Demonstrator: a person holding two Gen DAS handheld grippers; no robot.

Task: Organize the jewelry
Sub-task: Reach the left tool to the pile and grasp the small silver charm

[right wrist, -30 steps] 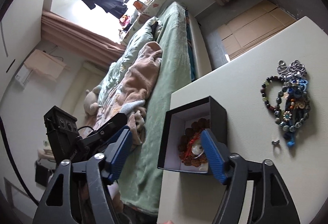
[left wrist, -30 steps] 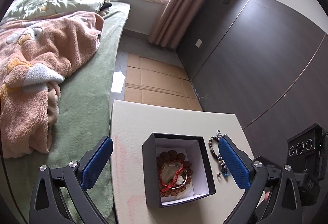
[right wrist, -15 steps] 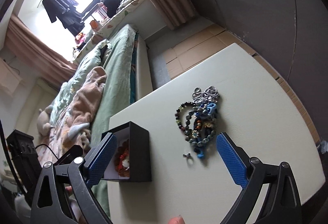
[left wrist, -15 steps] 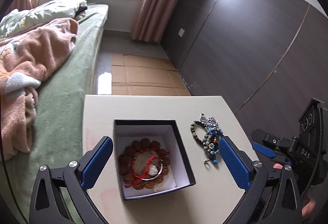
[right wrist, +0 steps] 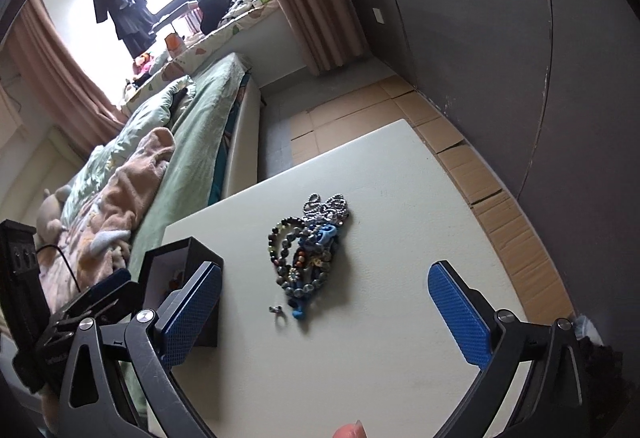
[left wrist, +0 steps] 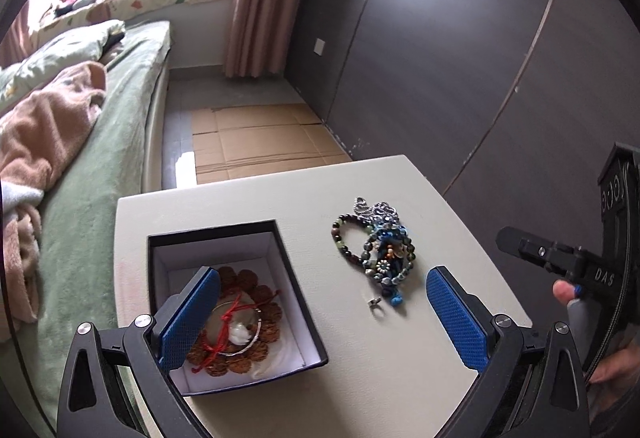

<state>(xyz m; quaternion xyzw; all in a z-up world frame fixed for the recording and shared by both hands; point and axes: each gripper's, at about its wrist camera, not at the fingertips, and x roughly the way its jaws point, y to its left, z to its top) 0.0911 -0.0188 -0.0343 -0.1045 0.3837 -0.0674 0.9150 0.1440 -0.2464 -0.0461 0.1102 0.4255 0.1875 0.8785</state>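
Left wrist view: the left gripper [left wrist: 322, 312] stands wide and empty, its left pad low over the black box [left wrist: 236, 308] at lower left. A careless dip could snag the brown bead bracelet [left wrist: 236, 322] inside.

Right wrist view: the right gripper [right wrist: 324, 312] is opening, nothing between its pads. The tangled bead pile [right wrist: 306, 246] lies mid-frame on the white table [right wrist: 400, 197]; pinching it risks dragging several strands, or flicking the small ring [right wrist: 276, 310] below it.

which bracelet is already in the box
The brown seed-bead bracelet with the red cord lies inside the black box. The other beaded bracelets sit in a heap on the white table, outside it.
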